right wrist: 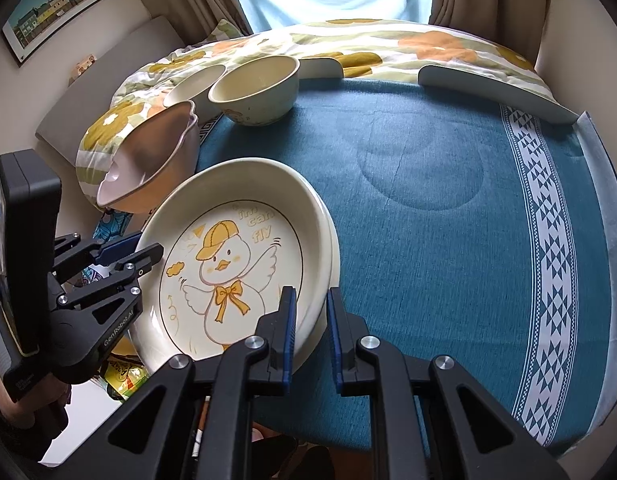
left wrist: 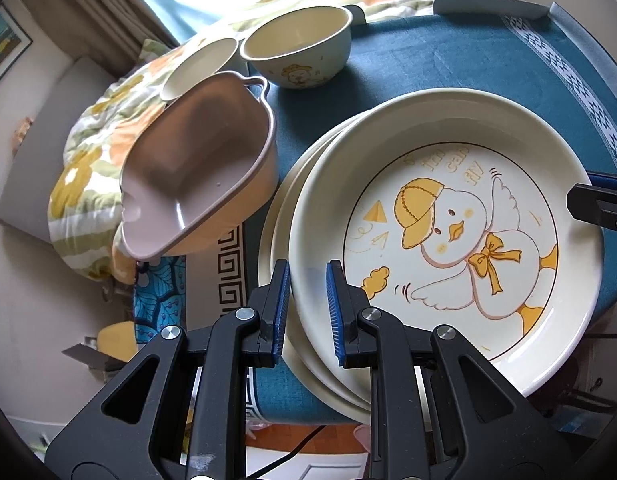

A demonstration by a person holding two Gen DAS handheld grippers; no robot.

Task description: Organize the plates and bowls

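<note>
A cream plate with a yellow-capped duck [left wrist: 448, 240] [right wrist: 228, 264] lies on top of a stack of like plates [left wrist: 276, 240] at the table's near left edge. My left gripper [left wrist: 308, 308] is shut on the duck plate's near-left rim, one blue pad inside the rim and one outside. My right gripper [right wrist: 311, 330] is shut on the opposite rim of the same plate. Each gripper shows in the other's view: the left gripper [right wrist: 146, 246] at the plate's left side, the right gripper [left wrist: 596, 204] at its right side.
A pinkish heart-shaped bowl [left wrist: 196, 168] [right wrist: 148, 168] leans at the table's left edge. Behind it stand a cream duck bowl [left wrist: 296, 48] [right wrist: 254, 88] and a smaller cream bowl [left wrist: 200, 66]. A teal tablecloth [right wrist: 428, 200] covers the table. A floral quilt [right wrist: 348, 44] lies beyond.
</note>
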